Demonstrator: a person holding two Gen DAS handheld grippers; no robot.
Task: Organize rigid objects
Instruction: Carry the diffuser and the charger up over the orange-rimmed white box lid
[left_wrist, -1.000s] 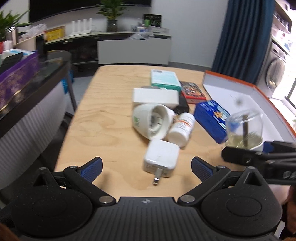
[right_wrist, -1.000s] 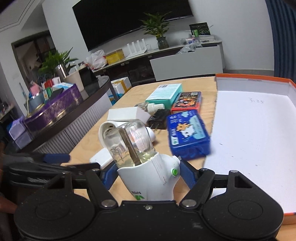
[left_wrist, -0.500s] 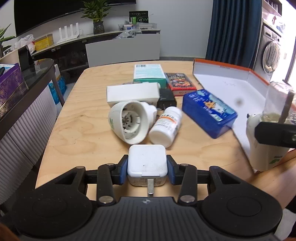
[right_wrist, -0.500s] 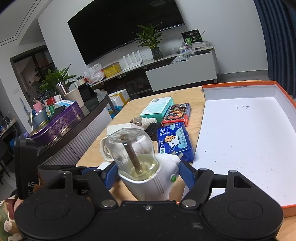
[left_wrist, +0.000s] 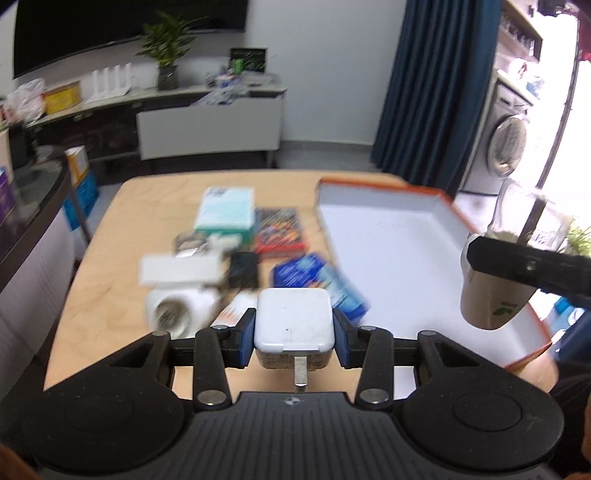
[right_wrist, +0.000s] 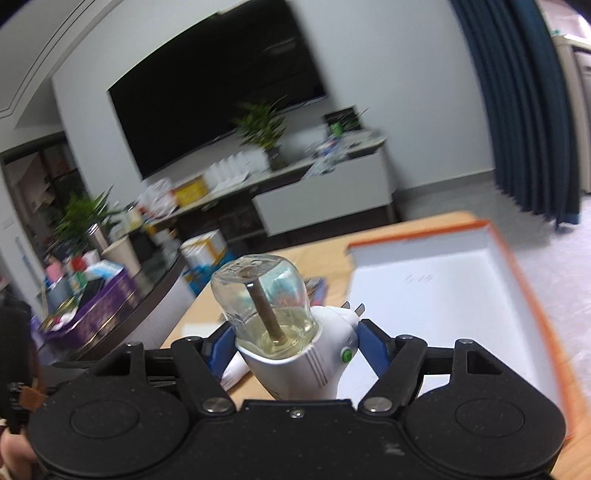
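Note:
My left gripper (left_wrist: 293, 341) is shut on a white square power adapter (left_wrist: 293, 321), held above the wooden table (left_wrist: 110, 258) with its plug prong toward the camera. My right gripper (right_wrist: 295, 350) is shut on a white plug-in mosquito repellent heater (right_wrist: 303, 362) with a clear glass liquid bottle and wick on top. It also shows in the left wrist view (left_wrist: 491, 295), held above the right side of the orange-edged white box tray (left_wrist: 391, 243), which the right wrist view (right_wrist: 443, 295) shows too.
On the table lie a white round plug device (left_wrist: 177, 310), a white flat box (left_wrist: 181, 269), a black item (left_wrist: 242, 271), a blue pack (left_wrist: 321, 280), a red card box (left_wrist: 279, 230) and a teal box (left_wrist: 225, 210). A dark counter (left_wrist: 26, 221) stands left.
My left gripper closed on the power adapter and lifted it off the table. My right gripper raised the repellent heater higher and moved it over the tray.

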